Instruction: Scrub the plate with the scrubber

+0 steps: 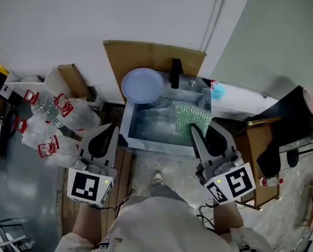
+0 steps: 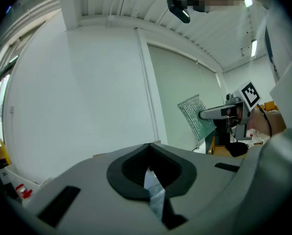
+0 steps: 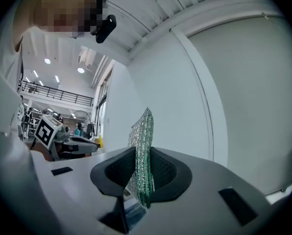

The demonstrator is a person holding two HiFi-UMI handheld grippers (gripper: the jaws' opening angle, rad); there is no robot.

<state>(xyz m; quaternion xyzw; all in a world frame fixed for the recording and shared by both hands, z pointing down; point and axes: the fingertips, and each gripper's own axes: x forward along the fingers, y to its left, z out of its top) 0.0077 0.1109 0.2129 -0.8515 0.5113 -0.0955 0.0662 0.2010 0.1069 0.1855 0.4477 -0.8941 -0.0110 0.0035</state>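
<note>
The scrubber [image 1: 190, 114] loses its lower edge behind the right gripper [image 1: 194, 131], which also covers part of the sink [image 1: 151, 147] rim. Red labels on the plastic bottles [image 1: 56, 119] are too small to read.

scrubber [image 1: 192, 118]: green, glittery mesh | plate [image 1: 142, 85]: pale blue | sink [image 1: 156, 147]: steel-grey

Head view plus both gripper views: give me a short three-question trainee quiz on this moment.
1. True or false: the left gripper is shut on the round pale blue plate.
2. What does the right gripper clamp? A the plate; B the green mesh scrubber; C nothing.
3. In the head view, at which corner of the steel sink does the plate sit?
Key: 1 false, its jaws are shut on nothing; 2 B; 3 the far left corner.
</note>
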